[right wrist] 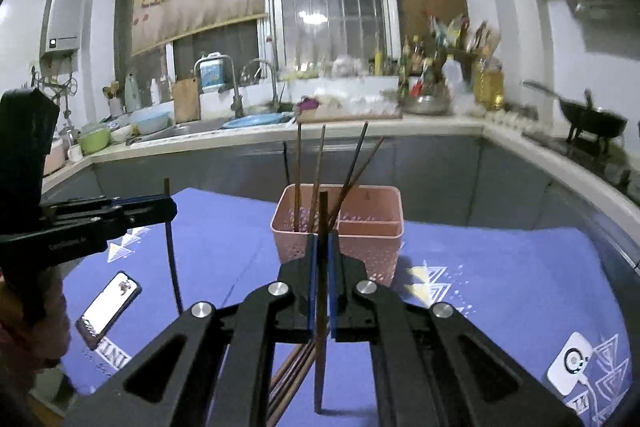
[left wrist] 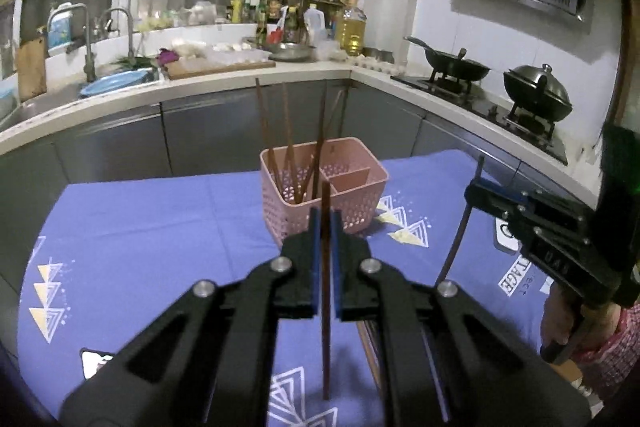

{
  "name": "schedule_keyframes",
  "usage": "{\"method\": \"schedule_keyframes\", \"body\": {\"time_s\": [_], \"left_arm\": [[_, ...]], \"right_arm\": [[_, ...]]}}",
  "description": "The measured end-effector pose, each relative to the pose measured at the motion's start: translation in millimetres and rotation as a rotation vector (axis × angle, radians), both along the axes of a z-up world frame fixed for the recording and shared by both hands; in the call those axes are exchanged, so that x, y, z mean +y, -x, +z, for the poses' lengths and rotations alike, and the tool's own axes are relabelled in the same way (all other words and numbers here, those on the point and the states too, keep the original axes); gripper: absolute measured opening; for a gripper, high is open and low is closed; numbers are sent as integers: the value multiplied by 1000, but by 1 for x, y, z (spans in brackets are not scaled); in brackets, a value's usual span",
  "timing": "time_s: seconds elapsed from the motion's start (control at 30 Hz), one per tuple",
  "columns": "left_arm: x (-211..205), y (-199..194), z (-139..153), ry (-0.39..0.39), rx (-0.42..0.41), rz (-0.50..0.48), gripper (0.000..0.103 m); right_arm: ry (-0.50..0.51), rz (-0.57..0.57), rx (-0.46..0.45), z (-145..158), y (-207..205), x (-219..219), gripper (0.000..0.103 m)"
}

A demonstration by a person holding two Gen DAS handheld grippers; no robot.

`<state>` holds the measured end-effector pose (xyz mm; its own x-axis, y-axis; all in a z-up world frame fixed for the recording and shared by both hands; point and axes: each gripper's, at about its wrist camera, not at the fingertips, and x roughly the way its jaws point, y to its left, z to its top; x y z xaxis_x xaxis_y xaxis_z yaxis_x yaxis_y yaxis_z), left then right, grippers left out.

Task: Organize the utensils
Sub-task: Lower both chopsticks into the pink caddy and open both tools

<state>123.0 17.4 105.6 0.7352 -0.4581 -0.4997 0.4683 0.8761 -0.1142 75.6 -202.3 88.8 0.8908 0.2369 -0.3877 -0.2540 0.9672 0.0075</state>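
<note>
L claw (left wrist: pixel 325 223): clamped on 1 upright chopstick (left wrist: pixel 326 307), above bench (left wrist: pixel 160 227)
R claw (right wrist: pixel 322 247): clamped on 1 upright brown chopstick (right wrist: pixel 321 347)
Pink basket (left wrist: pixel 348 211): on bench, 4 sticks (left wrist: pixel 264 123) leaning in L compartment
Loose sticks (right wrist: pixel 292 375): lying under R claw

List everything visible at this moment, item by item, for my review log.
pink perforated plastic utensil basket: one, pink, centre of table, divided into compartments
brown chopsticks standing in basket: about four, brown, leaning in the left compartment
loose brown chopsticks: a few, brown, lying on the cloth below right gripper
purple tablecloth with triangle print: one, purple, covers table
white-screened phone: one, on the cloth at left
black woks: two, black, on stove, right
blue basin: one, at the sink
left gripper: shut on one upright brown chopstick
right gripper: shut on another chopstick
</note>
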Motion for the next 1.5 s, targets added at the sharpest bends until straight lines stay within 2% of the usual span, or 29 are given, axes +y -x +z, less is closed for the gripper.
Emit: {"method": "schedule_keyframes", "body": {"time_s": [0.1,0.17,0.33,0.47,0.6,0.7,0.77,0.97,1.0,1.07,1.1,1.13,1.2,1.23,1.3,1.37,1.5], "left_arm": [[-4,-6,-7,-25,49,-18,4],[-2,-8,0,-11,50,-26,4],[5,-18,60,70,-44,-36,4],[-3,-42,113,94,-142,-27,4],[-20,-76,135,83,-164,-12,4],[-34,-106,130,49,-139,-8,4],[-42,-125,116,22,-97,-11,4],[-67,-178,53,-66,54,12,3],[-69,-183,44,-88,72,36,6],[-70,-197,24,-117,152,76,19],[-67,-199,20,-114,172,88,33],[-61,-199,20,-95,172,108,41],[-49,-191,32,-58,108,147,43],[-44,-186,39,-45,85,156,45],[-35,-176,57,-10,42,175,52],[-25,-158,77,30,-17,187,55],[-4,-115,99,94,-96,185,55]], "right_arm": [[-18,-7,30,6,-9,-2,5],[-28,7,34,16,-15,-2,5],[-88,38,-35,72,-37,-3,5],[-131,35,-107,115,-69,-4,5],[-160,17,-147,138,-117,-3,5],[-142,6,-120,131,-148,1,5],[-117,5,-60,114,-175,5,5],[-66,20,149,49,-217,22,5],[-70,7,192,38,-226,20,6],[-119,-11,229,29,-230,15,6],[-145,-20,237,28,-228,12,7],[-191,-19,245,30,-227,6,7],[-243,-13,235,38,-220,0,9],[-263,-10,215,46,-213,-2,13],[-271,-13,169,61,-198,-3,27],[-275,-15,120,74,-185,-6,54],[-263,0,22,94,-137,-7,56]]}}
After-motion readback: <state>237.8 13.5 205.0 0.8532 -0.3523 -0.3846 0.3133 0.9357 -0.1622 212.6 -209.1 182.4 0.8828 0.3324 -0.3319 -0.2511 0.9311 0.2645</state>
